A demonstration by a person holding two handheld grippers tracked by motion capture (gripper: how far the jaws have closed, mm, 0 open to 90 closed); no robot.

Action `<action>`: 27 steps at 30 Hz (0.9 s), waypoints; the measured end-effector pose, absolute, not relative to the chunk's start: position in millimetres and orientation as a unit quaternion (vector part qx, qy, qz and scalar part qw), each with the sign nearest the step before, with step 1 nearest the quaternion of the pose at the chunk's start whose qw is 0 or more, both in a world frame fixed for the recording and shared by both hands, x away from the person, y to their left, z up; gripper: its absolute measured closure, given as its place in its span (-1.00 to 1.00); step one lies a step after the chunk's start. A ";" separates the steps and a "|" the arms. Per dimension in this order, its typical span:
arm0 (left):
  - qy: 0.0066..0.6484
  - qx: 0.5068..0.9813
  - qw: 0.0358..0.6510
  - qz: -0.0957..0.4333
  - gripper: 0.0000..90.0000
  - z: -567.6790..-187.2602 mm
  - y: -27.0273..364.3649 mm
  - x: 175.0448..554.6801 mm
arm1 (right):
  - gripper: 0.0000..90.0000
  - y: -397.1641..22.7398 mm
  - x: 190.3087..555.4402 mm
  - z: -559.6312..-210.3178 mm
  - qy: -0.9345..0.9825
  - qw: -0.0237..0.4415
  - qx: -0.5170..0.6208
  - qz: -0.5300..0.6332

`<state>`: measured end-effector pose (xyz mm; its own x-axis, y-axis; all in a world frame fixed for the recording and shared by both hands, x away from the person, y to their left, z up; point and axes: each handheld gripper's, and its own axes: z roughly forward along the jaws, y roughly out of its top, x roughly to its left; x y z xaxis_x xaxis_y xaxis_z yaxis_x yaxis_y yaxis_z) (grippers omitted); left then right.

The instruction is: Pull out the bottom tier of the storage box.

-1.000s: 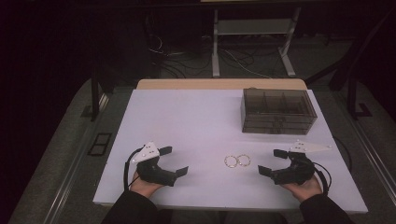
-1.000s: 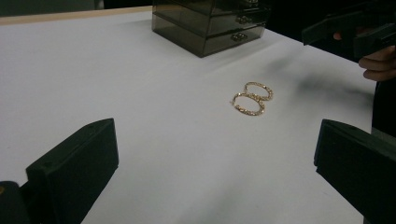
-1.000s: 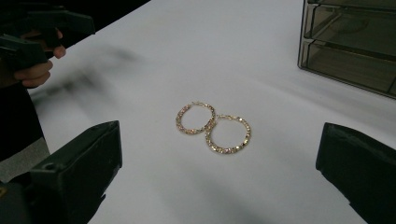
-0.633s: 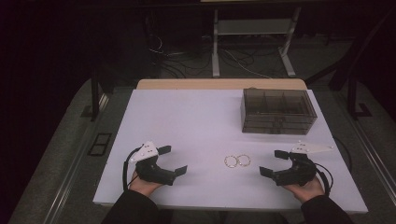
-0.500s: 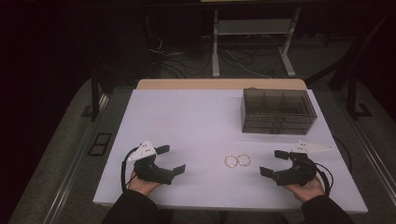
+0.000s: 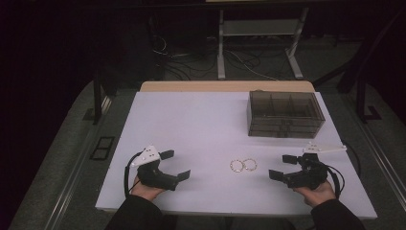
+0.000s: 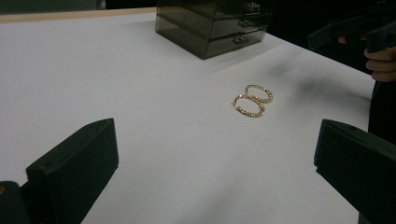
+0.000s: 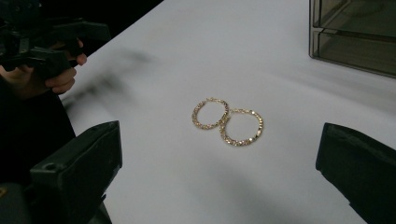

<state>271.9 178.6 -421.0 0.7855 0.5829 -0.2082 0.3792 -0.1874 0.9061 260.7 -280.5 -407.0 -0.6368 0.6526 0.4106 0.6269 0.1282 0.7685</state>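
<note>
Two gold hoop earrings (image 6: 243,166) lie side by side and touching on the white table (image 6: 201,124), near its front middle. They show in the left gripper view as hoop earrings (image 7: 253,100) and in the right gripper view as hoop earrings (image 8: 227,121). My left gripper (image 6: 173,165) rests at the front left, open, nothing between its jaws. At the front right my right gripper (image 6: 283,166) is open too and empty. Both point inward toward the earrings, each a hand's width away from them.
A smoky transparent drawer box (image 6: 284,114) stands at the back right of the table, also seen as the drawer box (image 7: 212,25) and box (image 8: 357,35). Table edges run close behind both hands. Cables and a metal stand (image 6: 258,28) lie on the dark floor beyond.
Both grippers have drifted slightly toward the front edge of the table. The earrings and the box have not moved.
</note>
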 end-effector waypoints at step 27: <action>0.313 0.767 0.553 0.090 -1.00 -421.3 177.4 269.1 | -1.00 -290.9 285.2 -389.8 0.734 0.001 0.455 0.505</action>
